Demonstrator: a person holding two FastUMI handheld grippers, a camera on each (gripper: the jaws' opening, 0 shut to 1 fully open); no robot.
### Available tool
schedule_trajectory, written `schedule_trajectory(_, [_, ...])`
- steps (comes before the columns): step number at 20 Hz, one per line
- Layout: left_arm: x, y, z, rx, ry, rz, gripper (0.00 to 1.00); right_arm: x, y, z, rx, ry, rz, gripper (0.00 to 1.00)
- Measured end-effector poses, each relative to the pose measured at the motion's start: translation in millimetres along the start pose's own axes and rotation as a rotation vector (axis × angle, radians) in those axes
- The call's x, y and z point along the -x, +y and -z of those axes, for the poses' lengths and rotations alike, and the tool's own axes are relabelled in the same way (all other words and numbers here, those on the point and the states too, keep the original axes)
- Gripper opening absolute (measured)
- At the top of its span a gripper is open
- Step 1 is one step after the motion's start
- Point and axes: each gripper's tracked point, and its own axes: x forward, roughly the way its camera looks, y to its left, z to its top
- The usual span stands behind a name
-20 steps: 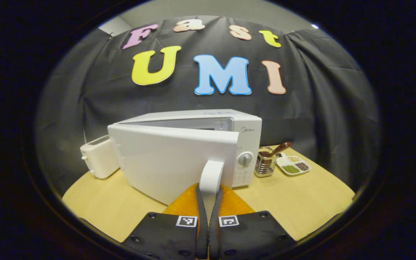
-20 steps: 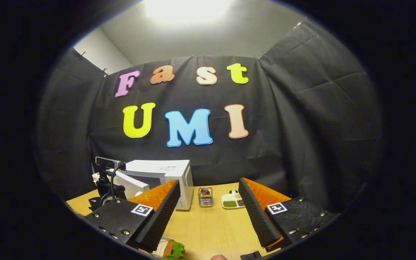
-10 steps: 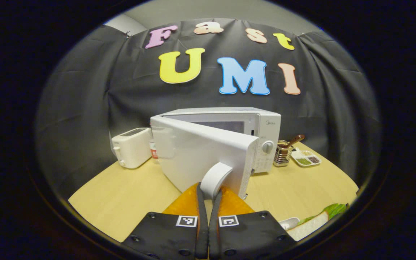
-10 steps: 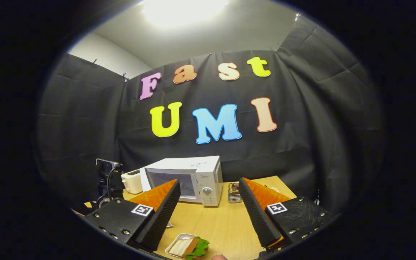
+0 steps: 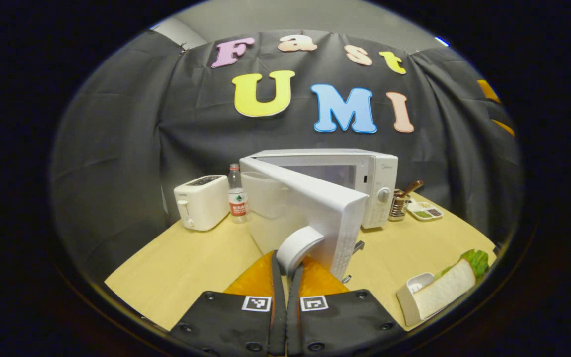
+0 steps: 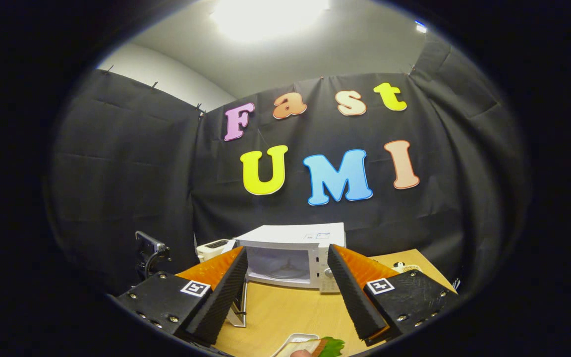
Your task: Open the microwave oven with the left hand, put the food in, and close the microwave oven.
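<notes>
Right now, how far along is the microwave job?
The microwave door is swung well open, the left gripper clamped on its handle. The sandwich sits in its tray on the table; the right gripper is open and empty. Loading and closing remain.

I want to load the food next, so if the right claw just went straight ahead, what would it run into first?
Probably nothing until the microwave: the right claw points into its open cavity, over bare table. Depth is hard to judge.
</notes>
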Motion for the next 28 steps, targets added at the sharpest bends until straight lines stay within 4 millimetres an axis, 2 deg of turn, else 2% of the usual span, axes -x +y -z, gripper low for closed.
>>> schedule_trajectory(3, [7,31,5,-0.024,0.007,0.019,0.07,-7,26,5,-0.001,0.003,0.011,0.99])
schedule_trajectory(7, [12,75,9,-0.036,0.002,0.017,0.07,-18,50,12,-0.01,0.015,0.046,0.99])
schedule_trajectory(9, [12,88,10,-0.036,-0.003,0.044,0.07,-24,59,14,-0.004,0.014,0.064,0.95])
schedule_trajectory(10, [14,92,10,-0.039,-0.007,0.057,0.07,-27,63,15,0.0,0.014,0.073,0.99])
schedule_trajectory(12, [14,101,10,-0.039,-0.016,0.08,0.08,-31,71,16,0.002,0.013,0.092,0.95])
schedule_trajectory(14, [7,109,13,-0.028,-0.015,0.105,0.1,-33,75,16,0.01,0.01,0.116,0.99])
schedule_trajectory(16, [12,125,15,-0.007,0.011,0.095,0.17,-32,76,17,0.023,0.018,0.144,0.99])
schedule_trajectory(18, [21,140,16,0.004,0.026,0.056,0.36,-31,76,21,0.025,0.034,0.154,0.99])
schedule_trajectory(20, [31,147,14,0.006,0.03,0.013,0.67,-29,70,20,0.028,0.033,0.15,0.99])
schedule_trajectory(22, [53,147,3,0.013,-0.003,-0.021,0.98,-28,58,24,0.034,0.051,0.151,0.99])
schedule_trajectory(25, [91,143,-29,0.027,-0.078,-0.08,0.98,-23,33,36,0.005,0.116,0.152,0.99])
schedule_trajectory(28, [113,134,-64,0.054,-0.135,-0.11,0.98,-17,3,50,-0.043,0.186,0.161,0.99])
